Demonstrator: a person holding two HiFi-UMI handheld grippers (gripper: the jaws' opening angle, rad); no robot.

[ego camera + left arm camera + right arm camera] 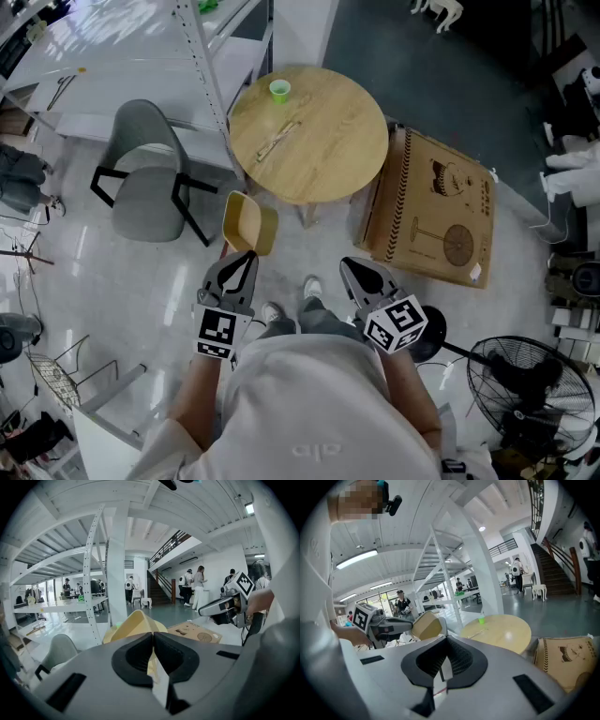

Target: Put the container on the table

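Note:
A yellow plastic container hangs in the air over the floor, just short of the round wooden table. My left gripper is shut on its near rim. In the left gripper view the container rises right behind the closed jaws of the left gripper. My right gripper is held beside it, shut with nothing in it. In the right gripper view the right gripper faces the table, with the container at its left.
On the table stand a small green cup and a thin stick-like item. A grey chair is left of the table, and a flat cardboard box leans at its right. A floor fan is at the lower right, white shelving behind.

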